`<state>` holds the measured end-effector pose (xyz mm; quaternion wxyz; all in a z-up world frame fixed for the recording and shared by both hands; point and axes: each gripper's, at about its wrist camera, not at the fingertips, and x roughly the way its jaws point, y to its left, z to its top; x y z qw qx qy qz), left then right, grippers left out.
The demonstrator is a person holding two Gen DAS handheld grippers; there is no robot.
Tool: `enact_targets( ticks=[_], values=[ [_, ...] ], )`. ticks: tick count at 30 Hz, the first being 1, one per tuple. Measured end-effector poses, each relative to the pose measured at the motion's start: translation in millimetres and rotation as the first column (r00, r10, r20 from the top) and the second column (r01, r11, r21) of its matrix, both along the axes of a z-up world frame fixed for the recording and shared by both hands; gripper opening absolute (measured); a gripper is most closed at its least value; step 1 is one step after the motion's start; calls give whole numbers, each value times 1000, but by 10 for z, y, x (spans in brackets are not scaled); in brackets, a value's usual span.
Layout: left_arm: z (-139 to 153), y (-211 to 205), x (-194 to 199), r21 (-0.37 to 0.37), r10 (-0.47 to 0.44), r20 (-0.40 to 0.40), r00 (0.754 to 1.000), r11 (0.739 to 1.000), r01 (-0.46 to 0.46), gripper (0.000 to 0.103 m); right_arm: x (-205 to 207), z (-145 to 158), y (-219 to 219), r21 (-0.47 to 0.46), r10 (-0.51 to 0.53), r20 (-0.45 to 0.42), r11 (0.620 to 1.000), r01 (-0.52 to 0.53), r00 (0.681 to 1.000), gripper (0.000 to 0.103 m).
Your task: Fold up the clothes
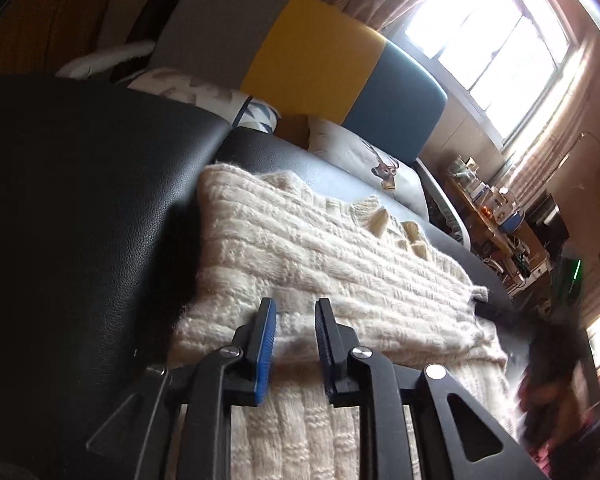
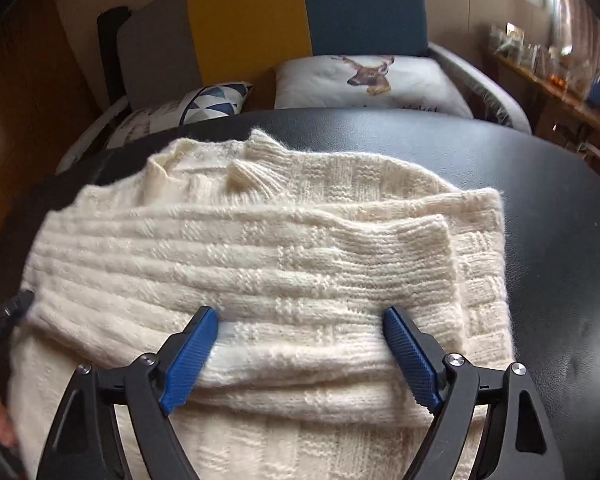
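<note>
A cream knitted sweater (image 2: 260,248) lies on a black leather surface (image 2: 560,220), collar at the far side, with a sleeve folded across its body. My right gripper (image 2: 300,316) is wide open just above the folded sleeve, holding nothing. In the left wrist view the same sweater (image 1: 320,248) lies across the black surface (image 1: 80,200). My left gripper (image 1: 294,312) hovers over the sweater's near edge with its jaws partly open, a narrow gap between them and no cloth in it. The left gripper's tip shows at the left edge of the right wrist view (image 2: 12,308).
Behind the surface stands a sofa with grey, yellow and blue back panels (image 2: 252,20) and cushions, one with a deer print (image 2: 364,76). A cluttered wooden shelf (image 1: 496,216) and a bright window (image 1: 492,28) are at the right. A blurred hand (image 1: 548,380) shows at the right.
</note>
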<state>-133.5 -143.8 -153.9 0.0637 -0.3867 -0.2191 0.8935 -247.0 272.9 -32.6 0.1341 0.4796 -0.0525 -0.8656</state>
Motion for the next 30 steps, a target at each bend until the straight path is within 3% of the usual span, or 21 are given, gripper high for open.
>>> enact_targets(
  ticks=[2,4,8,12,14,17,19,21,22,23,24,26,27,29,30],
  values=[
    [-39,42,15,-8,-9,-4,1000,1000,9,20,-181,164,-113,-215,105,41,972,-94,994,88],
    [-40,36,33,-3,-12,-7,1000,1000,12,20,-435,298,-406,-390,260,79,896,-210,962,96],
    [-62,27,20,-1,-17,-12,1000,1000,17,20,-936,401,-1335,-529,532,140,753,-391,835,100],
    [-79,75,3,-24,-23,-12,1000,999,23,20,-1289,381,-2243,-518,667,193,692,-503,719,101],
    [-91,79,21,-25,-26,-12,1000,999,26,20,-1382,307,-2591,-478,705,229,682,-554,671,102],
    [-105,45,28,0,-26,-16,1000,1000,26,20,-1438,57,-2987,-401,734,352,679,-615,581,102],
    [-119,17,29,22,-27,-18,999,999,27,20,-1379,-93,-3152,-415,757,423,650,-636,498,102],
    [-133,-9,29,41,-27,-20,999,999,27,20,-1241,-88,-3284,-430,794,415,602,-673,445,100],
    [-137,-17,29,47,-26,-20,999,999,27,20,-1148,-59,-3351,-437,820,390,565,-699,419,90],
    [-141,-26,29,54,-25,-21,999,998,26,20,-1063,-32,-3417,-421,836,369,539,-729,406,70],
    [-143,-31,28,57,-24,-21,999,998,26,20,-1003,-26,-3465,-376,837,356,536,-756,416,60],
    [-146,-31,26,57,-24,-20,1000,998,25,20,-977,-101,-3470,-280,810,362,567,-774,462,19],
    [-146,-28,24,54,-24,-19,1000,998,25,20,-979,-161,-3443,-220,791,370,585,-781,488,8],
    [-148,-26,18,53,-26,-17,1000,998,27,20,-1018,-263,-3354,-132,755,368,620,-774,542,4],
    [-151,-30,15,55,-28,-16,999,998,29,20,-1062,-236,-3289,-110,732,346,653,-750,587,4]
  ],
)
